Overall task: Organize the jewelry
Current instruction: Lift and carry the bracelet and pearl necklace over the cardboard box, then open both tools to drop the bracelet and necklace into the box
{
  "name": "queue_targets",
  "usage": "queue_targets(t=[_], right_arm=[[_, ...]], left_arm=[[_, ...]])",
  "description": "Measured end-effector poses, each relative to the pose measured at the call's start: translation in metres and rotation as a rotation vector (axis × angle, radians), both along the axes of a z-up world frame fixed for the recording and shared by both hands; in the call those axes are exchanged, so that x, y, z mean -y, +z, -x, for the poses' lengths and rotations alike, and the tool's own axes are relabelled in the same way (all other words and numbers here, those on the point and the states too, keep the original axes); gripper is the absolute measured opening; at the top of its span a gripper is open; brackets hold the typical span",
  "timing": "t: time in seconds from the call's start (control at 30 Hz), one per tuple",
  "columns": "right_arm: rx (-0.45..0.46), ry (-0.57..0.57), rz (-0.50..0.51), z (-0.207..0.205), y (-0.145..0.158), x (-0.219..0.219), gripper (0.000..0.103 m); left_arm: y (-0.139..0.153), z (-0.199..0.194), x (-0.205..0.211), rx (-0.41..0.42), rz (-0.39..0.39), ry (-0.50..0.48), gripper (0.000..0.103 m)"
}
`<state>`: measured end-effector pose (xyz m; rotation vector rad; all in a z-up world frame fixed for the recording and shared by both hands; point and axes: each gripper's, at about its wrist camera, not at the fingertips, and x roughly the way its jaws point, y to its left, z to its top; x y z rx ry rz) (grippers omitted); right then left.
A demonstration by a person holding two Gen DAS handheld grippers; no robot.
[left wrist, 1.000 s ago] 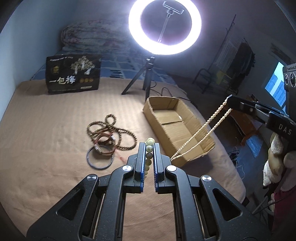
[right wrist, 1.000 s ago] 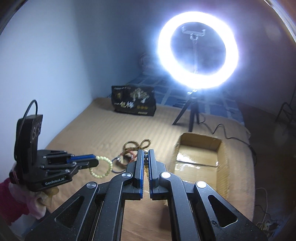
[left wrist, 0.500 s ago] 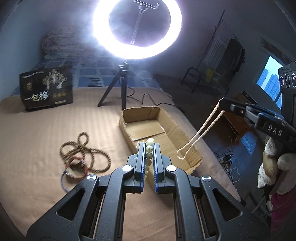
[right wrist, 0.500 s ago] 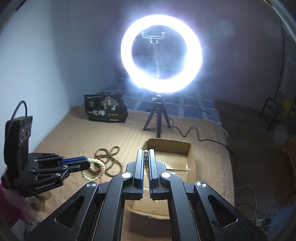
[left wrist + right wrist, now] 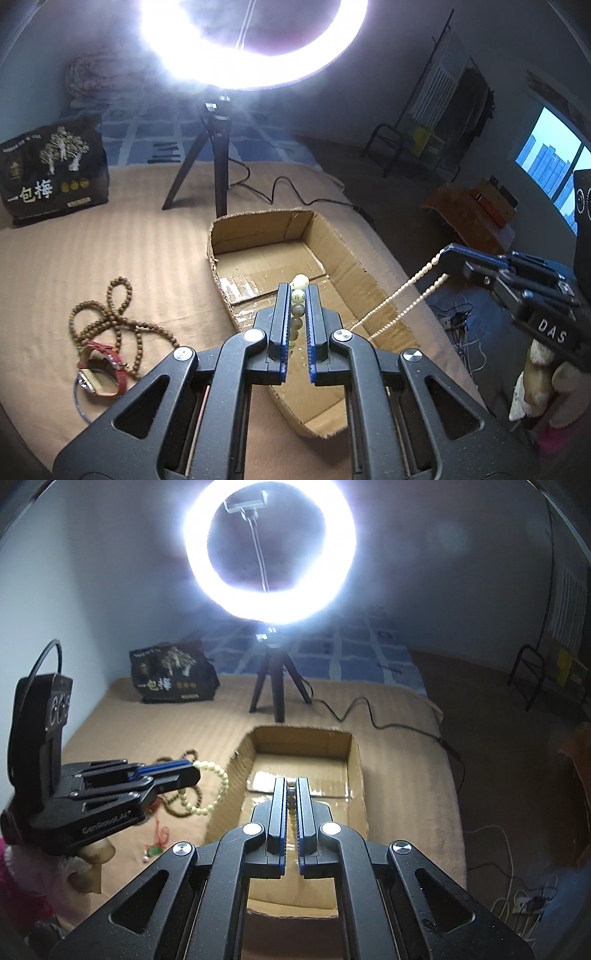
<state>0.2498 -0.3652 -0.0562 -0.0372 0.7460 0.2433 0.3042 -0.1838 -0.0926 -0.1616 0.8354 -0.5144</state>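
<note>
- On the left of the bed [image 5: 155,236], still waiting to be sorted, lie a long brown bead necklace [image 5: 110,317], a red-strapped watch [image 5: 101,369] and a thin dark ring-shaped bangle [image 5: 79,398], all bunched together and well apart from the box interior.
- The left gripper [image 5: 298,295] has its jaws clamped on a pale green bead bracelet [image 5: 298,295]; in the right wrist view the bracelet's loop [image 5: 207,786] hangs just beside the box's left wall, not yet over the opening.
- The cardboard box [image 5: 369,280] sits open in the middle of the bed, and the part of its floor that shows looks bare, so nothing appears to be stowed yet.
- The right gripper [image 5: 291,794] has its jaws pressed together on a cream bead strand [image 5: 402,299], which slants down across the box's right wall; its lower end is hidden behind the left gripper.
- Judging by this, two pieces are in hand and about to be dropped in, while three remain on the bed.
</note>
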Motion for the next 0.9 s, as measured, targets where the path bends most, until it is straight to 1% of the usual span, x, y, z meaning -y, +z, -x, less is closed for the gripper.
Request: queue_targets(t=[0.17, 0.43, 0.6, 0.83, 0.87, 0.9], right_arm=[[-0.049, -0.018, -0.011, -0.009, -0.025, 0.009, 0.003], [-0.12, -0.04, -0.054, -0.02, -0.058, 0.022, 0.003], [-0.143, -0.039, -0.063, -0.022, -0.068, 0.024, 0.003], [-0.151, -0.036, -0.052, -0.021, -0.072, 0.019, 0.003], [-0.152, -0.036, -0.05, -0.021, -0.072, 0.019, 0.003], [-0.154, -0.037, -0.05, -0.021, -0.072, 0.018, 0.005]], left_arm=[[-0.019, -0.012, 0.012, -0.026, -0.031, -0.01, 0.005], [-0.042, -0.016, 0.023, -0.059, -0.089, -0.024, 0.005], [-0.047, -0.016, 0.025, -0.066, -0.101, -0.028, 0.005], [-0.047, -0.015, 0.026, -0.058, -0.122, -0.027, 0.006], [-0.047, -0.015, 0.026, -0.057, -0.126, -0.026, 0.007], [-0.047, -0.015, 0.026, -0.06, -0.131, -0.026, 0.012]])
